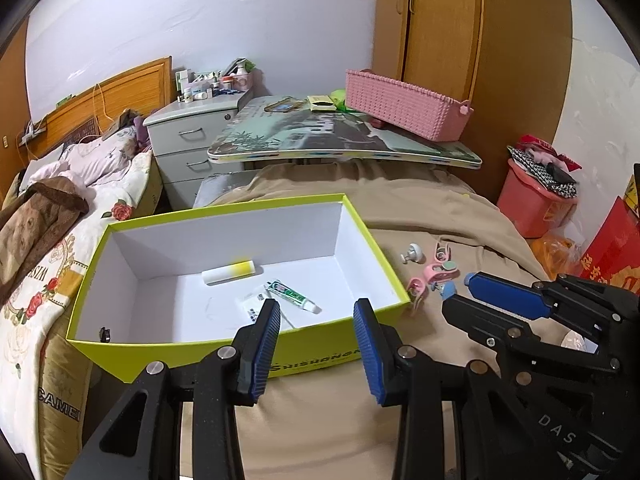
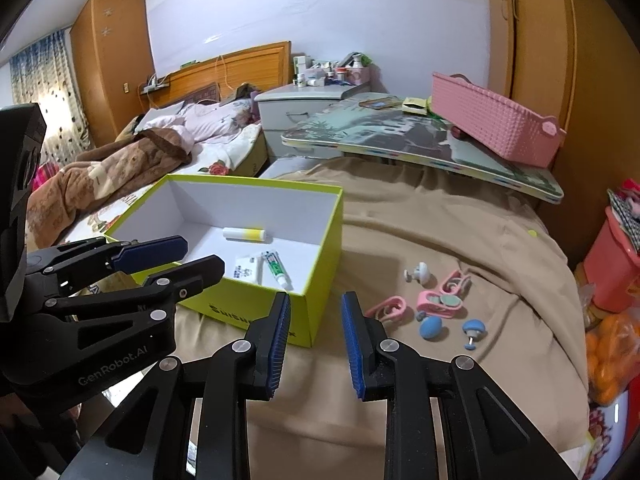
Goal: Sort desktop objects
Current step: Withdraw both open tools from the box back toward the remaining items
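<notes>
Cardboard box (image 1: 236, 350) rectangular, glossy lime; both grippers' ribbed jaws apart, empty.

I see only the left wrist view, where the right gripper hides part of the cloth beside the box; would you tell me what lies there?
Observer: Two blue pieces lie apart on the tan cloth: a blue egg-shaped piece and a blue mushroom-shaped knob.
Operator: Thank you. Is the right gripper holding anything?
Observer: No. The right gripper is open and empty, near the corner of the green box.
Operator: My own finger covers the white packet in the box. How does it lie?
Observer: The white packet lies flat, right beside the toothpaste tube.
</notes>
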The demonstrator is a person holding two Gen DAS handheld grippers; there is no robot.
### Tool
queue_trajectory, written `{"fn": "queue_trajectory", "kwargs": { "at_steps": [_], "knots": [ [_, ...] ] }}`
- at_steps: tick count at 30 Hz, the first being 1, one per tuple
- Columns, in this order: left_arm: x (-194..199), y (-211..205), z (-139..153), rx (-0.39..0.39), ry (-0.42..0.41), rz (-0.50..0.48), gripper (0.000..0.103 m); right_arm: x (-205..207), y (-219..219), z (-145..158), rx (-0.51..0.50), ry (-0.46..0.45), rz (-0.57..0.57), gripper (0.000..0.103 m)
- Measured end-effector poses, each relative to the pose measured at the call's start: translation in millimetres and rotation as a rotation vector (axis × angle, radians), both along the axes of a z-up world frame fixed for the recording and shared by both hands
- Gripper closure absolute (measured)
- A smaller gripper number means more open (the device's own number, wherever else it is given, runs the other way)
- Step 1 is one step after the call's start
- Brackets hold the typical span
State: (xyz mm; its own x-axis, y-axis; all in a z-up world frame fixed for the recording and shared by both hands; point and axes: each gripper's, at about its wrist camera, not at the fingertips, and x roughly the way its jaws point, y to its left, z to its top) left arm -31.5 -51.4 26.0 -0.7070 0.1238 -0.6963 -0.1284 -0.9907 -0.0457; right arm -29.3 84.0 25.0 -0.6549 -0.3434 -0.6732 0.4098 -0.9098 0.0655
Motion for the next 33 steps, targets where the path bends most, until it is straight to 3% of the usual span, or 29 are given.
{"fn": "queue_trajectory", "kwargs": {
  "at_steps": [33],
  "knots": [
    [-1,79,-12,-0.027,-0.007,-0.176,0.064,2,95,-45,-0.004,-0.08,-0.177,0.076]
  ]
}}
